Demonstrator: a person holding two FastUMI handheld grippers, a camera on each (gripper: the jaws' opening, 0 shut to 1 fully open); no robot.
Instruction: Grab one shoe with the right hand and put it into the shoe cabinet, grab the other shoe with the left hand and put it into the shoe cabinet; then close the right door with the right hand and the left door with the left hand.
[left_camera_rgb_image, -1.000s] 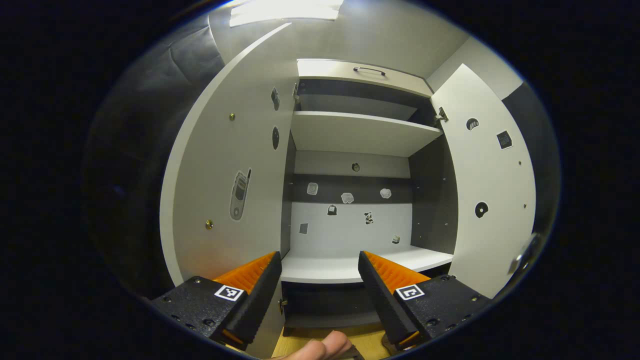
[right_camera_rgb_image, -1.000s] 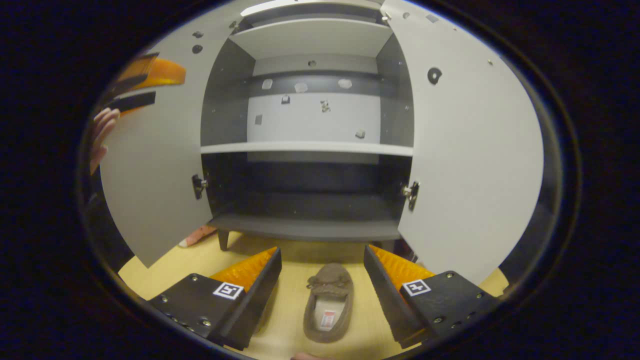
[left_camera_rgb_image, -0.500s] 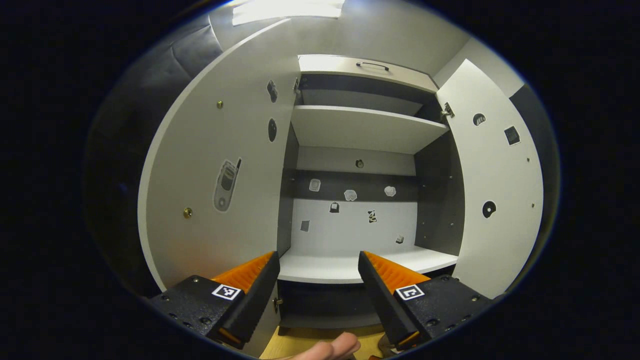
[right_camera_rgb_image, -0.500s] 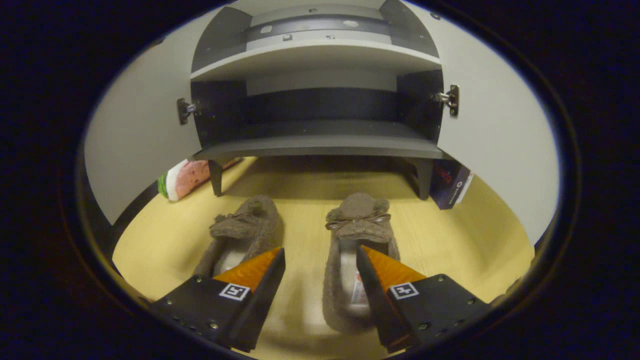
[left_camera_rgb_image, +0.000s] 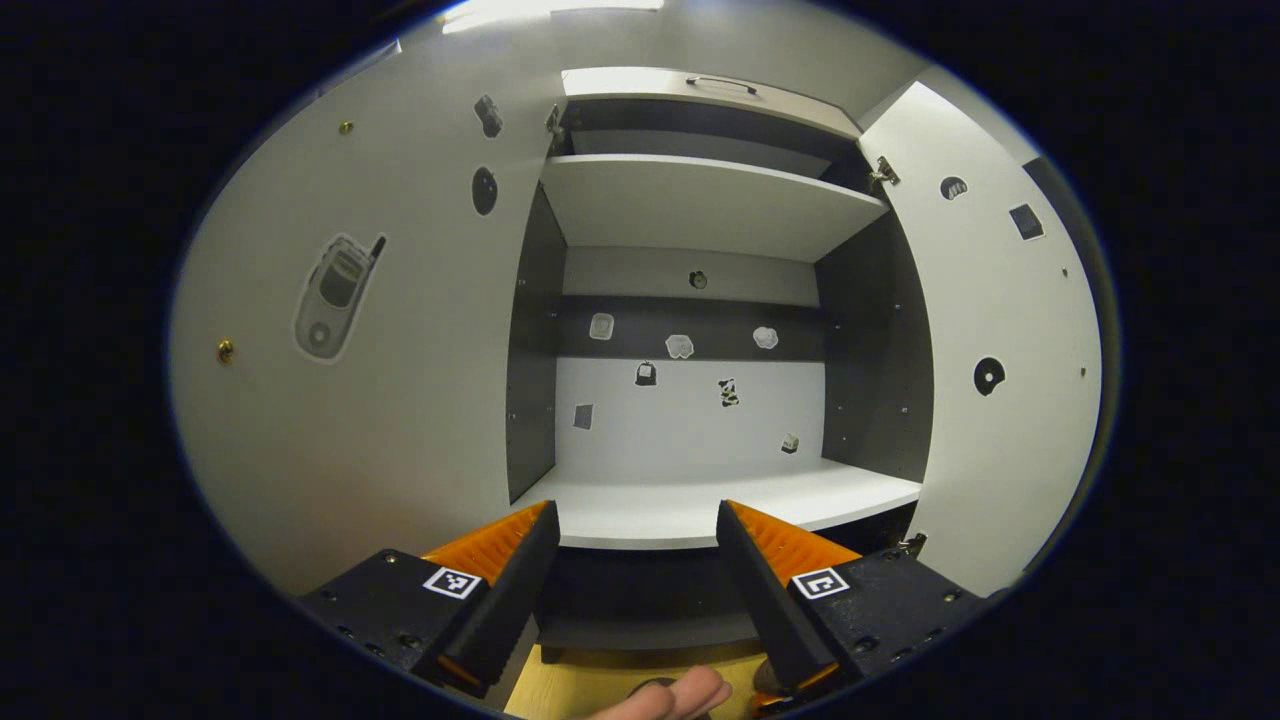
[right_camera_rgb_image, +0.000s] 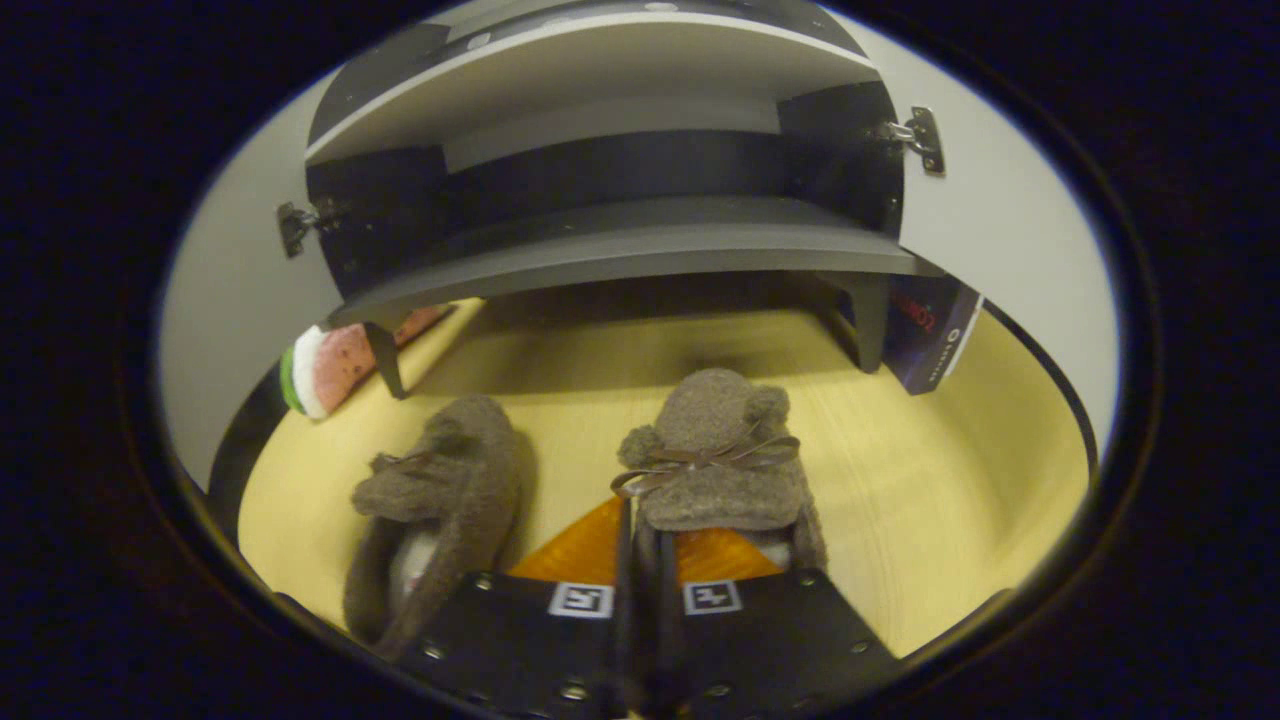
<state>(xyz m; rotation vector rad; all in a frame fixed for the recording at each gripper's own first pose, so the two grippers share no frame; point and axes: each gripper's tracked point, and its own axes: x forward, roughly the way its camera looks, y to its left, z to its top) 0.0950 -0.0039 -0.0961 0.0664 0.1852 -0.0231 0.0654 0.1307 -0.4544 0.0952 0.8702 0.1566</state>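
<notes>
Two brown fuzzy slippers lie on the yellow floor in the right gripper view, toes toward the shoe cabinet (right_camera_rgb_image: 620, 255). My right gripper (right_camera_rgb_image: 640, 515) is shut on the left side wall of the right slipper (right_camera_rgb_image: 715, 450), just behind its bow. The left slipper (right_camera_rgb_image: 440, 500) lies free beside it. In the left gripper view my left gripper (left_camera_rgb_image: 635, 510) is open and holds nothing, facing the cabinet's white middle shelf (left_camera_rgb_image: 700, 500). The left door (left_camera_rgb_image: 400, 350) and the right door (left_camera_rgb_image: 1000, 330) both stand open.
A watermelon-slice toy (right_camera_rgb_image: 320, 360) lies by the cabinet's left leg, and a dark box (right_camera_rgb_image: 930, 330) stands by its right leg. A fingertip (left_camera_rgb_image: 690, 695) shows under my left gripper. Small stickers dot the cabinet's back wall and doors.
My right gripper dropped toward the floor, moved onto the right slipper and went from open to shut on its side. My left gripper drifted closer to the cabinet, staying open.
</notes>
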